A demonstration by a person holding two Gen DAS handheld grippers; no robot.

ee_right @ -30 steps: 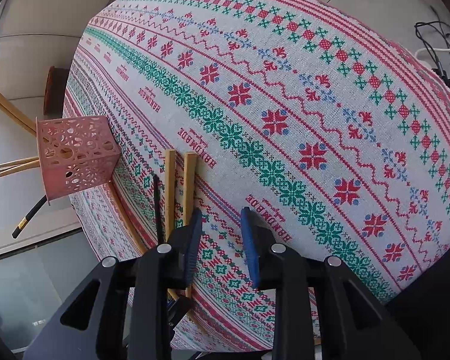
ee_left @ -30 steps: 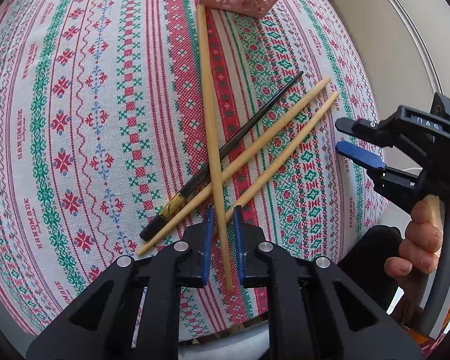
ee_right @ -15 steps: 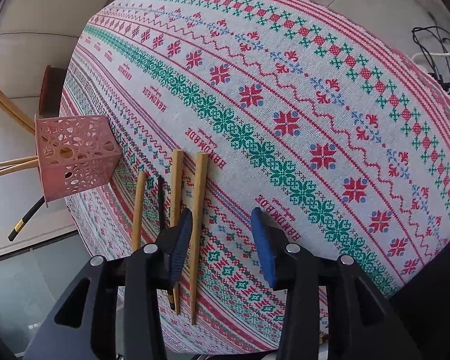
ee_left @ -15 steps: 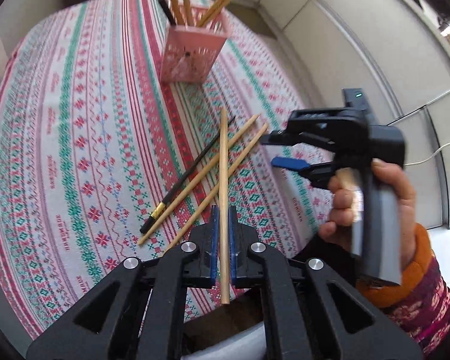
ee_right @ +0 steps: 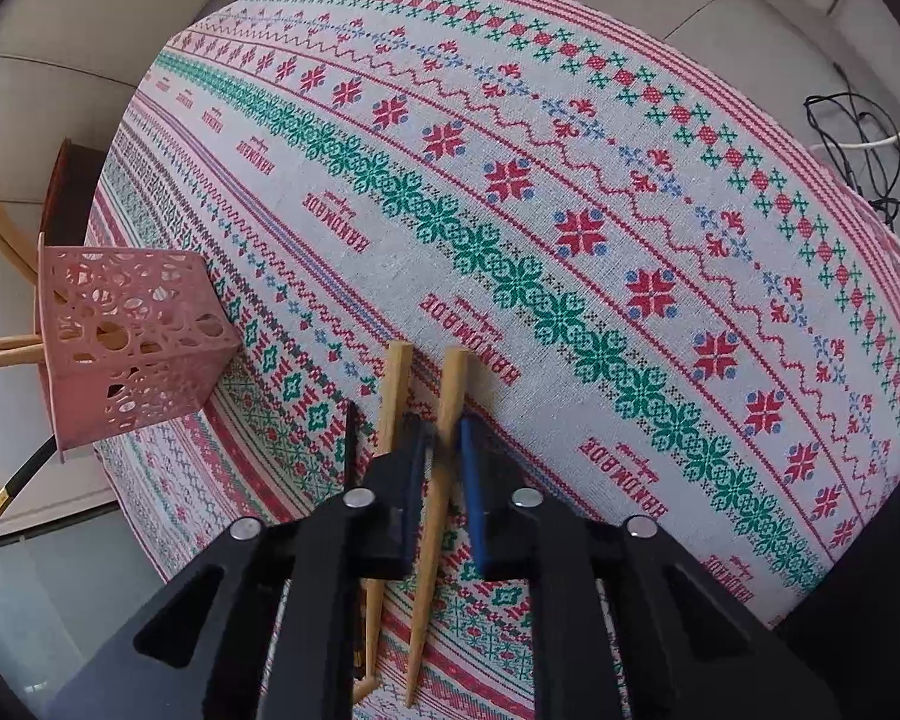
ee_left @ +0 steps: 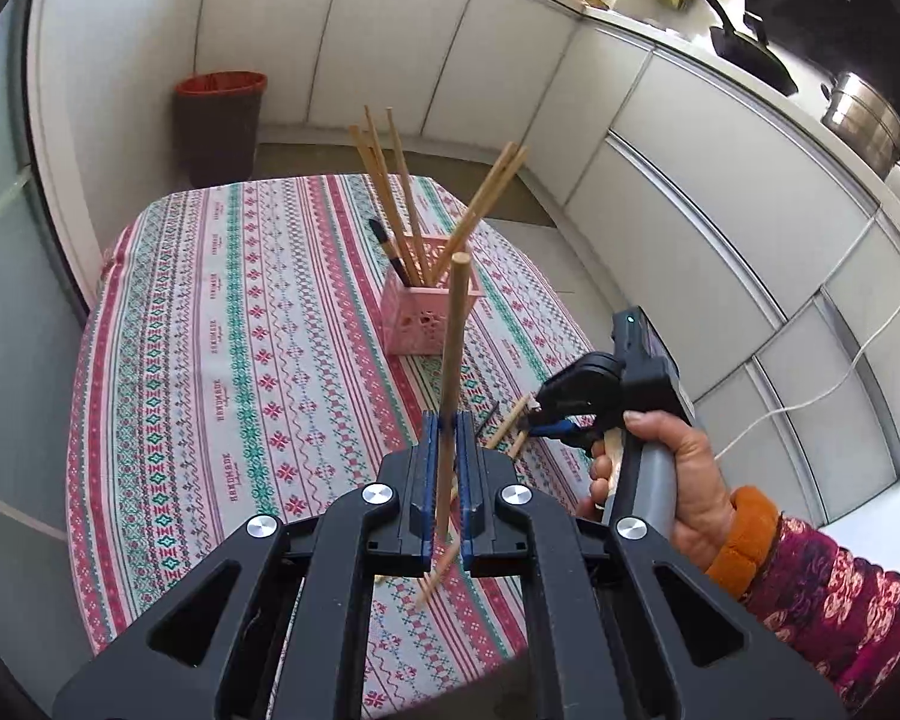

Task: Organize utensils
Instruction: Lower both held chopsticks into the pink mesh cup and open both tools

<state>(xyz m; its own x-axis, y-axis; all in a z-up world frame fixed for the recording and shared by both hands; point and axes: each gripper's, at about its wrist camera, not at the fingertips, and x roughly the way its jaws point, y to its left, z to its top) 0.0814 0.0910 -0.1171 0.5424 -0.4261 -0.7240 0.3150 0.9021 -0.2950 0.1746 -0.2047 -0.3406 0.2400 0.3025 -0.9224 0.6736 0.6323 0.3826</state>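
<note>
Over the tablecloth [ee_left: 222, 360], left gripper [ee_left: 444, 438] is clamped on a light, stiff, slippery-looking chopstick [ee_left: 455, 330] near its thin end; right gripper [ee_right: 444, 438] is closing around another chopstick [ee_right: 435, 510], though I can't tell if it's pinched yet.

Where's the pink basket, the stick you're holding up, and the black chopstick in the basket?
pink utensil basket [ee_left: 417, 315]: left wrist view, front wall.
held wooden chopstick [ee_left: 455, 336]: left wrist view, mid-shaft.
black chopstick [ee_left: 389, 252]: left wrist view, upper shaft.
</note>
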